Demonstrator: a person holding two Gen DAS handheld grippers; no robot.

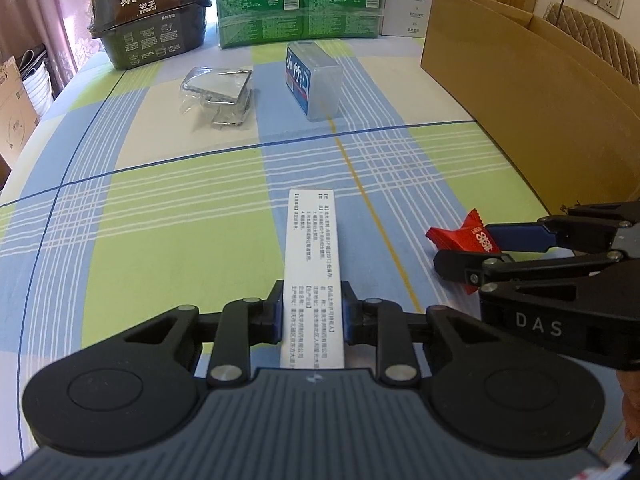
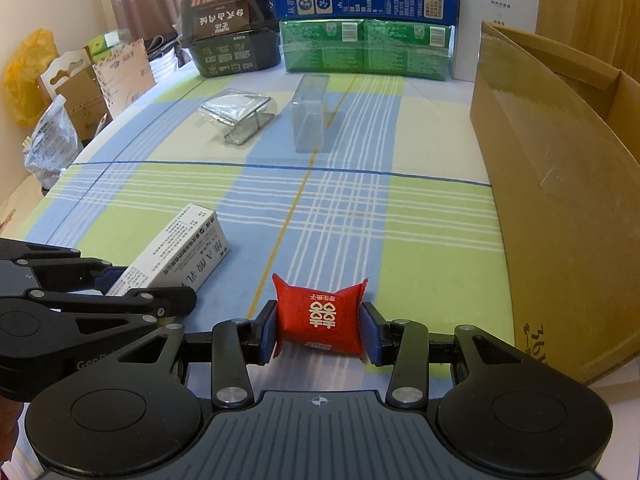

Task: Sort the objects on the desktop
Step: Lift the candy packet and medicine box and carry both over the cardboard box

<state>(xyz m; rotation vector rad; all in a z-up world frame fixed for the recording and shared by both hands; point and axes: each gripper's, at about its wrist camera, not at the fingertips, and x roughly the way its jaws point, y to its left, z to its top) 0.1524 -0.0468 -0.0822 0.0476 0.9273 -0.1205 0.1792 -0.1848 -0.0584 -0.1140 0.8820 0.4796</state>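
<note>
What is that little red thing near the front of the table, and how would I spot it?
Start at the big open cardboard box on the right of the checked tablecloth, then look left along the near edge. There a small red candy packet sits between the pads of the right gripper. It is the only red thing; the white medicine box beside it is long and printed with text.

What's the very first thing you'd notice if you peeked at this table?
Probably the bright red candy packet, squeezed between the fingers of the right gripper near the front of the checked tablecloth. Just to its left, the left gripper is clamped on a long white box lying on the cloth. A big cardboard box stands open along the right side.
</note>
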